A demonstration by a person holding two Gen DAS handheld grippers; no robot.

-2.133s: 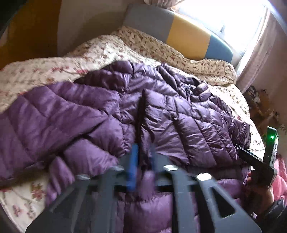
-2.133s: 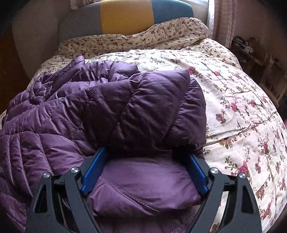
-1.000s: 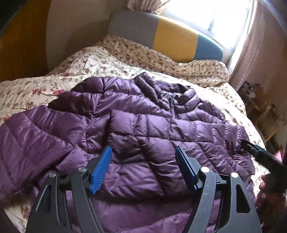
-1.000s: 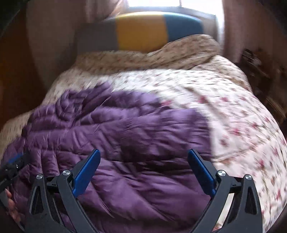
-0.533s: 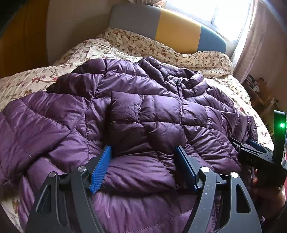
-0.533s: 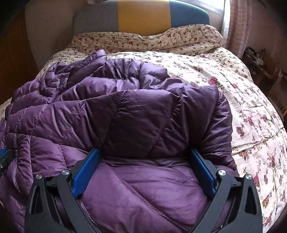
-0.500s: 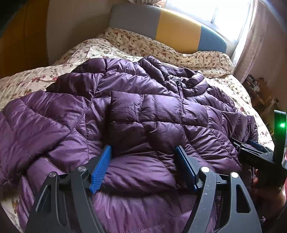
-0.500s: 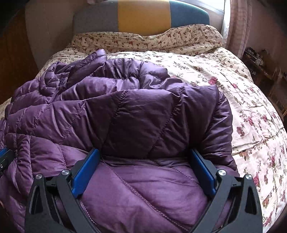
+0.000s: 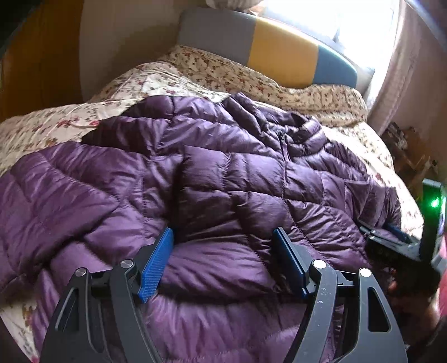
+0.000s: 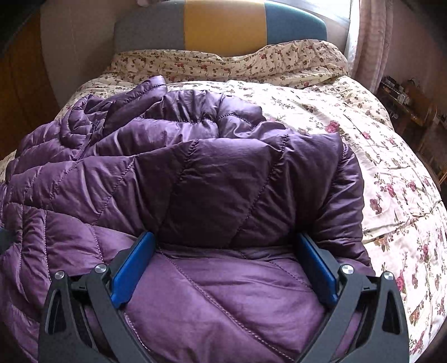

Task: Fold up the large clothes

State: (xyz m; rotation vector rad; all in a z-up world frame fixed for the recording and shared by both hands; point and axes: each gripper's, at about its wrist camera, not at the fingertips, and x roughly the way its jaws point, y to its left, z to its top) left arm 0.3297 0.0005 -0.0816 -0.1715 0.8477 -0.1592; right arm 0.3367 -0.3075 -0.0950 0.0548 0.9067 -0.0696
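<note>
A purple quilted down jacket [image 9: 229,178] lies spread face up on the bed's floral quilt [image 10: 385,156], collar toward the far headboard [image 10: 223,22], hem at the near edge. Its long axis runs near to far. The left gripper [image 9: 223,262] stands wide, pads either side of a puffed ridge of hem at the middle; the right gripper [image 10: 223,265] stands equally wide over the hem's right corner, where a sleeve lies doubled over. Neither pinches cloth. Nothing blocks them; a curtain [image 10: 368,42] hangs far right.
</note>
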